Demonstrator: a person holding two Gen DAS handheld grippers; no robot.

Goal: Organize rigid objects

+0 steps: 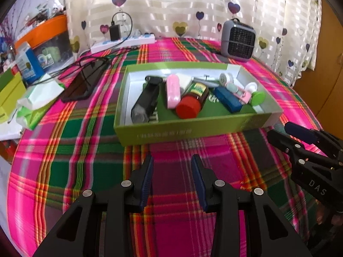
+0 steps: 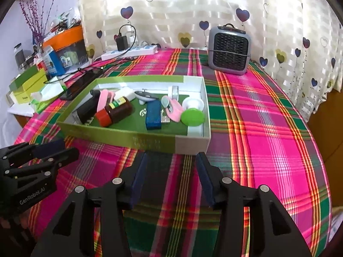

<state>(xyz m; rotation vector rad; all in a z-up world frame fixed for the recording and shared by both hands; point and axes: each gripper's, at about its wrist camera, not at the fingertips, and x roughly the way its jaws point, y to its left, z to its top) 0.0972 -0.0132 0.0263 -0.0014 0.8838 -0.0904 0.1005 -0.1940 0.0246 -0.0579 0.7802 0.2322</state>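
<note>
A shallow green box (image 1: 163,133) (image 2: 120,136) lies on the plaid cloth. It holds a brown bottle with a red cap (image 1: 190,100) (image 2: 115,112), a black device (image 1: 145,100) (image 2: 86,108), a pink case (image 1: 173,92) (image 2: 103,99), a blue block (image 1: 228,99) (image 2: 153,114), a green disc (image 1: 258,98) (image 2: 192,117) and other small items. My left gripper (image 1: 172,162) is open and empty, in front of the box. My right gripper (image 2: 171,160) is open and empty, near the box's front right corner; it also shows in the left wrist view (image 1: 278,130).
A grey fan heater (image 1: 238,39) (image 2: 229,50) stands at the back. A white power strip (image 1: 122,42) (image 2: 128,52), cables, a dark phone (image 1: 83,83) and a tissue pack (image 1: 36,102) lie at the left, with boxes beyond. A curtain hangs behind.
</note>
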